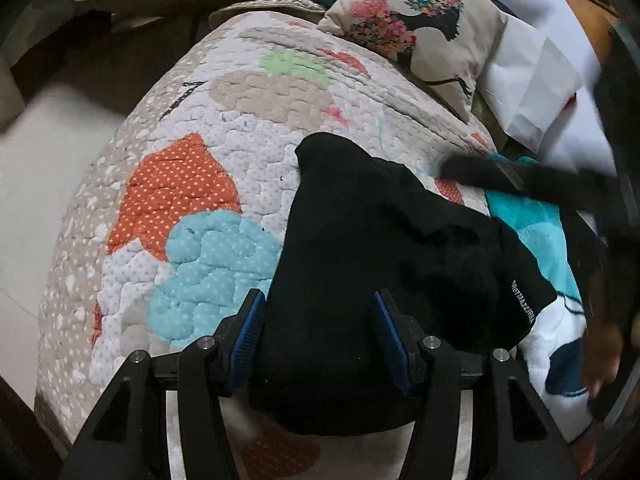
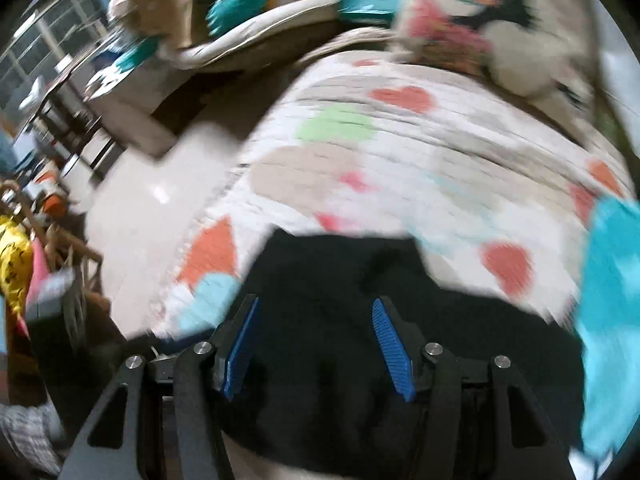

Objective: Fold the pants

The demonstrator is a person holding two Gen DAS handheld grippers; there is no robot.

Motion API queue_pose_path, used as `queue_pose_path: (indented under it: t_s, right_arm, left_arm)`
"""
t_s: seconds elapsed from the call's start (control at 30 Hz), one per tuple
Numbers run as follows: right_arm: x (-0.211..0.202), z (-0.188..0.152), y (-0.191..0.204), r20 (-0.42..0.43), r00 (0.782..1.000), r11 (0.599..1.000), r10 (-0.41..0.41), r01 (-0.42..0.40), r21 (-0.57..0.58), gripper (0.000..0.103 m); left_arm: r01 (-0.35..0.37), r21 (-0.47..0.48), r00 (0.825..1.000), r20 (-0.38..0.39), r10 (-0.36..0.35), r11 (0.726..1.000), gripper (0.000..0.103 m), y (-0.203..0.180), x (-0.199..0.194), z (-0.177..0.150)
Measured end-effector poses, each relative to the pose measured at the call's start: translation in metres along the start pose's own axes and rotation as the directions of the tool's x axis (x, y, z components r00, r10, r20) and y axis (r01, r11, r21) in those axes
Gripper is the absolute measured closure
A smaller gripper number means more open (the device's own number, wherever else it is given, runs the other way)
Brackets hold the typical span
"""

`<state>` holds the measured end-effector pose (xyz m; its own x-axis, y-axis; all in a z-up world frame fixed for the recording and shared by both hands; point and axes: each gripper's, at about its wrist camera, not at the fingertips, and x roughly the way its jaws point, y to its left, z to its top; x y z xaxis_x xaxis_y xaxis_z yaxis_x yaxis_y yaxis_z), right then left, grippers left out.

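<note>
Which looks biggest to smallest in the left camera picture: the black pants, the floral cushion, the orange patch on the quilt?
1. Black pants, though nearness to the camera inflates them.
2. Floral cushion, lying farther back.
3. Orange patch.

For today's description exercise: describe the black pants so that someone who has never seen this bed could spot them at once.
Start at the quilted bedspread with its pastel hearts, which covers most of the bed. Near its lower edge, between the orange and blue patches and a turquoise blanket, lies a bundle of black pants. It is the only plain black fabric there, with small white lettering along one hem.
</note>
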<state>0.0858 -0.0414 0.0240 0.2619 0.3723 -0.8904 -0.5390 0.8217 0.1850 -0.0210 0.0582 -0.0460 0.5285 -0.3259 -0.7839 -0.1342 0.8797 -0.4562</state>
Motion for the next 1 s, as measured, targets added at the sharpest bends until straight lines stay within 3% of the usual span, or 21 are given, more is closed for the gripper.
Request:
queue_pose_path:
  t_s: [0.13, 0.17, 0.2, 0.23, 0.27, 0.3, 0.43, 0.6, 0.87, 0.9, 1.0]
  right_arm:
    - [0.052, 0.038, 0.021, -0.113, 0.994, 0.999, 0.008, -0.012, -0.034, 0.041]
    - [0.064, 0.042, 0.023, -0.142, 0.990, 0.999, -0.010, 0.004, -0.043, 0.041]
    - [0.079, 0.045, 0.027, -0.180, 0.983, 0.998, -0.038, 0.028, -0.059, 0.041]
    - [0.092, 0.044, 0.029, -0.215, 0.974, 0.996, -0.067, 0.051, -0.076, 0.045]
    - [0.101, 0.042, 0.032, -0.245, 0.965, 0.994, -0.088, 0.068, -0.089, 0.075]
    - [0.110, 0.037, 0.034, -0.277, 0.955, 0.992, -0.103, 0.078, -0.103, 0.084]
    - [0.104, 0.032, 0.034, -0.223, 0.971, 0.994, -0.090, 0.075, -0.076, 0.090]
    - [0.094, 0.043, 0.032, -0.154, 0.987, 0.999, -0.036, 0.035, -0.008, 0.091]
    - [0.118, 0.086, 0.074, -0.124, 0.991, 0.999, 0.040, -0.040, 0.000, 0.090]
    - [0.124, 0.090, 0.078, -0.120, 0.991, 0.999, 0.052, -0.050, 0.018, 0.089]
    - [0.135, 0.099, 0.074, -0.094, 0.989, 0.989, 0.117, -0.108, 0.097, 0.073]
  left_arm:
    - [0.018, -0.013, 1.000, -0.014, -0.018, 1.000, 0.049, 0.007, 0.008, -0.005]
    - [0.014, -0.003, 1.000, -0.018, -0.014, 1.000, 0.055, 0.006, 0.009, -0.005]
    - [0.008, 0.011, 1.000, -0.028, -0.008, 1.000, 0.070, 0.005, 0.009, -0.004]
    - [0.005, 0.017, 0.999, -0.041, -0.004, 1.000, 0.075, 0.005, 0.011, -0.004]
    - [0.005, 0.003, 0.999, -0.048, -0.005, 1.000, 0.082, 0.007, 0.011, -0.003]
    - [0.011, -0.012, 0.998, -0.054, -0.012, 1.000, 0.086, 0.009, 0.011, -0.002]
    - [0.054, -0.086, 0.996, -0.067, -0.060, 0.995, 0.091, 0.021, 0.007, 0.004]
    - [0.050, -0.131, 0.998, -0.037, -0.055, 0.990, 0.092, 0.037, -0.002, 0.017]
    - [-0.051, -0.283, 0.997, 0.041, 0.065, 0.958, 0.090, 0.087, -0.024, 0.039]
    - [-0.057, -0.304, 0.996, 0.043, 0.074, 0.951, 0.087, 0.091, -0.025, 0.040]
    - [-0.056, -0.358, 0.997, 0.034, 0.073, 0.932, 0.082, 0.103, -0.026, 0.036]
